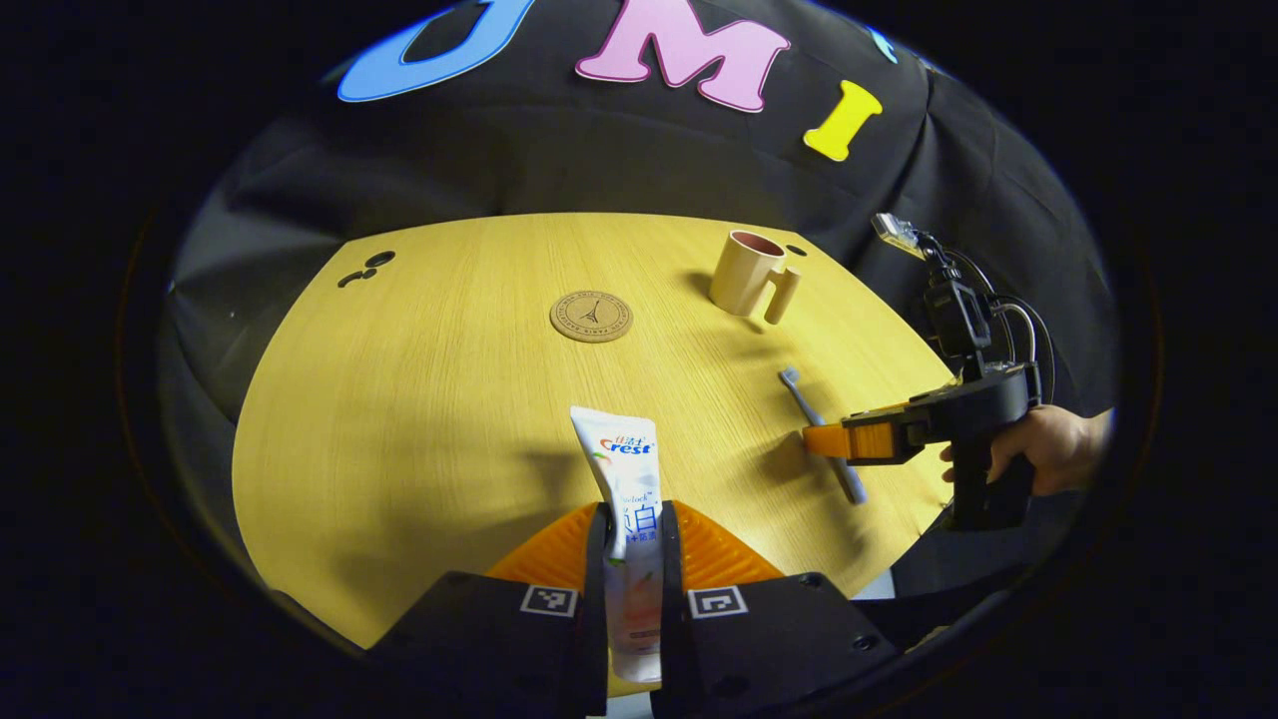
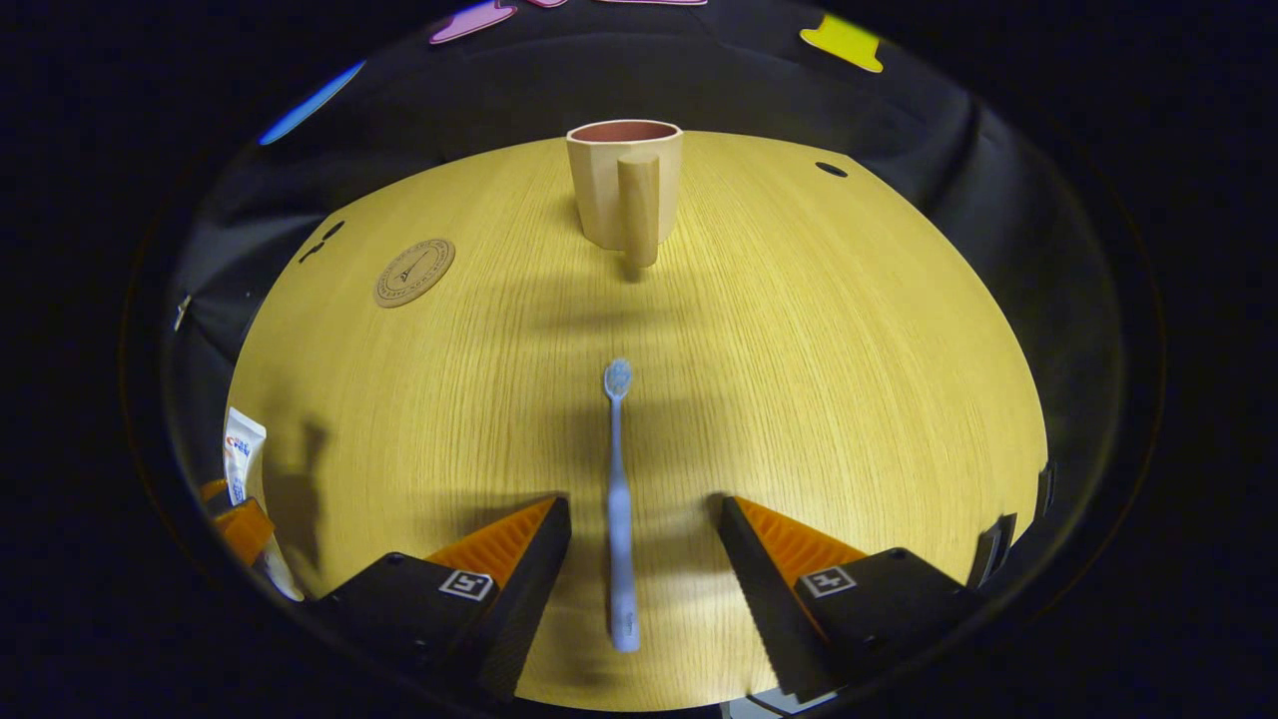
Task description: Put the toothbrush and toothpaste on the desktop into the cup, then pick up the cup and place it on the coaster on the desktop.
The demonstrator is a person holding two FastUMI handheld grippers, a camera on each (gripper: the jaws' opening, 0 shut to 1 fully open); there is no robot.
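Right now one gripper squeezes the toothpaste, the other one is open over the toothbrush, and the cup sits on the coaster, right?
Not quite: the cup stands on the bare table, apart from the coaster, as the left gripper view shows. The rest is right.

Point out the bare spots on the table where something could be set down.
Bare wood lies left of the coaster, and between the coaster and the toothpaste. Right of the cup is open too. It is crowded around the toothbrush, under the right tool.
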